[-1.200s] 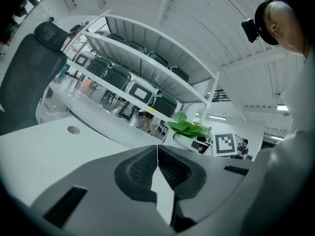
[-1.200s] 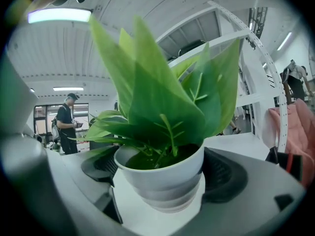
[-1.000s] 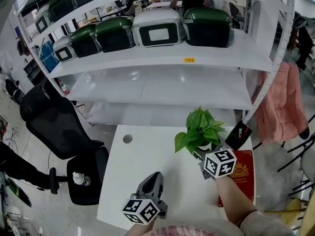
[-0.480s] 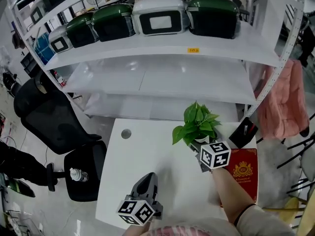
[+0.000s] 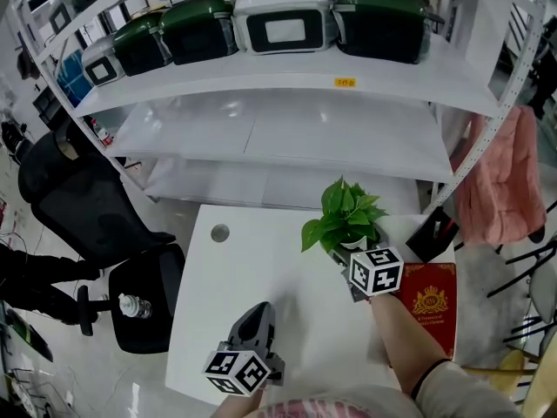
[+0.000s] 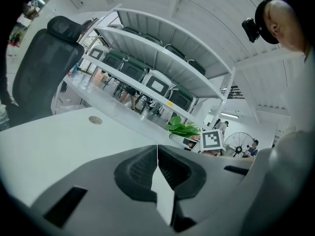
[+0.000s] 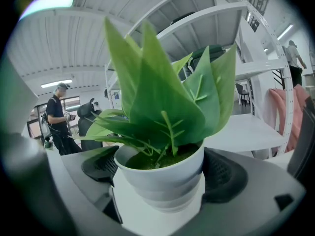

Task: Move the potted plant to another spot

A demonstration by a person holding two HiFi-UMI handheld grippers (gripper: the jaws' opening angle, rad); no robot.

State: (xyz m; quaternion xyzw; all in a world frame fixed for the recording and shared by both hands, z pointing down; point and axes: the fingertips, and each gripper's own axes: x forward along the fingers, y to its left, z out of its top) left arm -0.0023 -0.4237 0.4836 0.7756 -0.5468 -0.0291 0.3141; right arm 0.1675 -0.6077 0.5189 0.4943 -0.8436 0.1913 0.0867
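Presently, the small white plastic pot of broad green leaves (image 5: 346,223) is being gripped by the right claw (image 5: 355,258). In the right gripper view, its dark ribbed pads (image 7: 225,175) are being pressed against opposite sides of the pot, so the claw is clenched on it. The pot is being kept upright, with the leaves rising above the rim and filling much of that view. From the head view, the potted plant is being held over the far right part of the white rectangular surface (image 5: 261,273), close to its back edge. Whether the pot's base is touching the surface cannot be told.

The left claw (image 5: 253,322) is being held low over the near part of the surface, well apart from the plant. Its jaws are being kept together with nothing between them, as the left gripper view shows.

A red book with a gold emblem (image 5: 428,307) is lying at the right end of the surface, just beside the person's right forearm (image 5: 402,338). A round grey grommet (image 5: 219,232) is set near the far left corner. Behind the surface, white metal shelving (image 5: 287,138) is carrying a row of green and white cases (image 5: 283,20). A black office chair (image 5: 83,207) is standing at the left, and a pink cloth (image 5: 500,181) is hanging at the right.
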